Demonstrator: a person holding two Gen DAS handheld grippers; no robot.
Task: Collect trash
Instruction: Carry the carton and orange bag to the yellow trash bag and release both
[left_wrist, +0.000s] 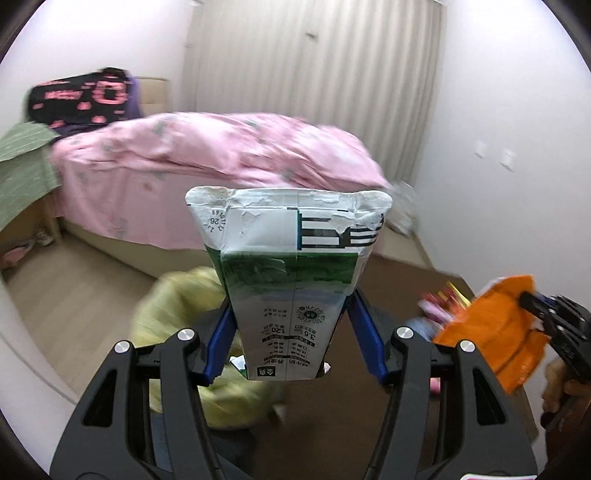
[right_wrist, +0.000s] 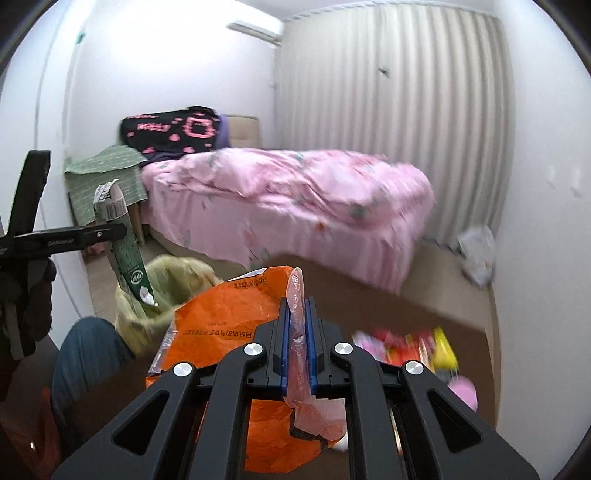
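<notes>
1. Left wrist view showed my left gripper (left_wrist: 291, 332) part open, its blue pads pressed on both sides of a flattened milk carton (left_wrist: 291, 266) held up off the floor.
2. Right wrist view showed my right gripper (right_wrist: 297, 332) nearly closed, pinching the clear edge of an orange wrapper (right_wrist: 221, 314), which hung beneath it.
3. I noted a bin lined with a yellow-green bag (right_wrist: 162, 291) on the floor just beyond the carton; neither held item was in it yet.
4. I judged the task partly done: two pieces were picked up, none visibly deposited.
5. Remaining: colourful wrappers (right_wrist: 410, 345) lay on the brown mat (right_wrist: 369, 288), and crumpled white plastic (right_wrist: 476, 251) sat near the curtain, beside the bed (right_wrist: 295, 195).
6. Bin contents could not be made out.
</notes>
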